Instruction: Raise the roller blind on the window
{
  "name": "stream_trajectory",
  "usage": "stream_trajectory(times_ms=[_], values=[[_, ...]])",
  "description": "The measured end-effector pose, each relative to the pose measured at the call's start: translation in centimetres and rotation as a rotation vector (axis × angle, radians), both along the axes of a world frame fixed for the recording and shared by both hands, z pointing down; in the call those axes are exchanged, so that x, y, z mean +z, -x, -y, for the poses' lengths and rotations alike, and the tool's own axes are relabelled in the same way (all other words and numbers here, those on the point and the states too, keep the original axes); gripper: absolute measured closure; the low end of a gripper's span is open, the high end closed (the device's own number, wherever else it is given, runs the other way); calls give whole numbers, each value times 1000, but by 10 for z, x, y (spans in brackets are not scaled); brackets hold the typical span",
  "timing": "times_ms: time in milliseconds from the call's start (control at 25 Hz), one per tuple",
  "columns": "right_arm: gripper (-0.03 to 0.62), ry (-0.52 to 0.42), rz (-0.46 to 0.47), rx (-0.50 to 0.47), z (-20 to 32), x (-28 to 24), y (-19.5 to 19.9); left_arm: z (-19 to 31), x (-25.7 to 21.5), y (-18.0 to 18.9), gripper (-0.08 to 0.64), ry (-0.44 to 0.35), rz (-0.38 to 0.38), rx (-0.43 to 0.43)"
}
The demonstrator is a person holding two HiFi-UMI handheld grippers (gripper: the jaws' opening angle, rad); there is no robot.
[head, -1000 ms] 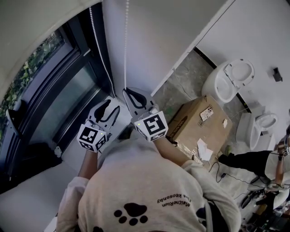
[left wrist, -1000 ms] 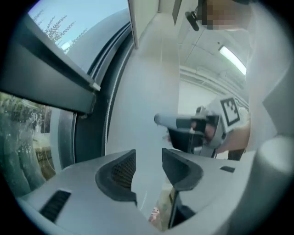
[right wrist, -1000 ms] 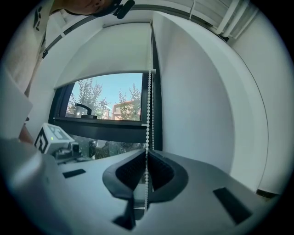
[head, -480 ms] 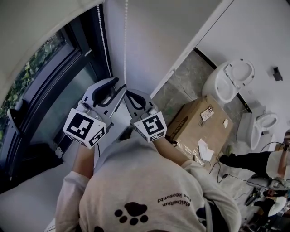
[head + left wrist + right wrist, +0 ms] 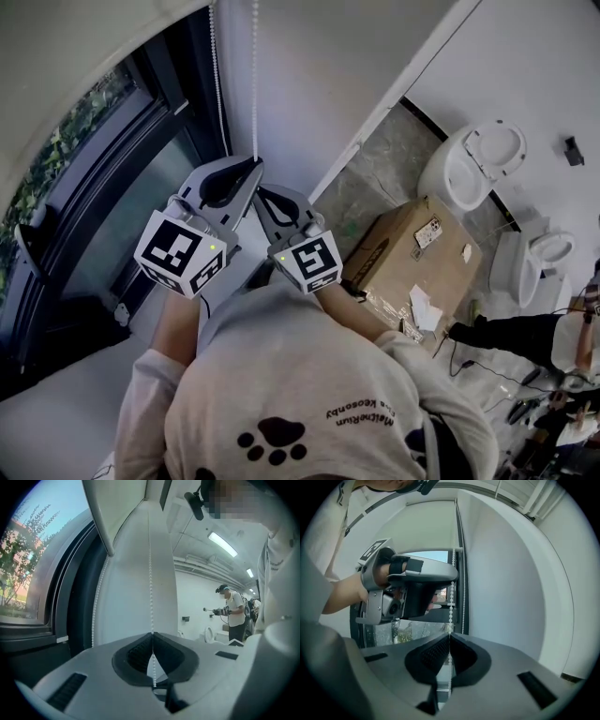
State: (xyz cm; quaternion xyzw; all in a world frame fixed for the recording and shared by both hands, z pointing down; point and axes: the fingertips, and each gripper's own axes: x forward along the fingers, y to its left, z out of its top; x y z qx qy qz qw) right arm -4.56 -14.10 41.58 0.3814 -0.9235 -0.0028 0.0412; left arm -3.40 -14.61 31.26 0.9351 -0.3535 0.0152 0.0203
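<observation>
- At window (image 5: 112, 206) R edge, bead chain (image 5: 254, 84) drops from 12 o'clock into both grippers.
- L gripper (image 5: 251, 167): I read jaws just closed, pinching chain; sits at 11 o'clock of the R one, close by.
- R gripper (image 5: 262, 192): jaws clamped on same strand, lower down.
- Roller blind (image 5: 84, 37) covers window top, 10 o'clock.
- 2nd strand (image 5: 215, 75) hangs free at 11 o'clock.

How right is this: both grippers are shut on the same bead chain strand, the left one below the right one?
Wrong order: the left gripper holds the bead chain above the right gripper, not below it; the right gripper view shows this. Both are shut on the same strand.
</observation>
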Motion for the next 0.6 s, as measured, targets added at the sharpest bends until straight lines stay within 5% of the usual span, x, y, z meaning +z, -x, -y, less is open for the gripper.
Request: stream_trajectory(times_ms=[360, 600], values=[[578, -4, -75, -6, -3, 6, -1, 2, 1, 7, 549, 6, -59, -30], [540, -28, -30, 12, -8, -16, -12, 4, 3, 11, 550, 17, -92, -25]])
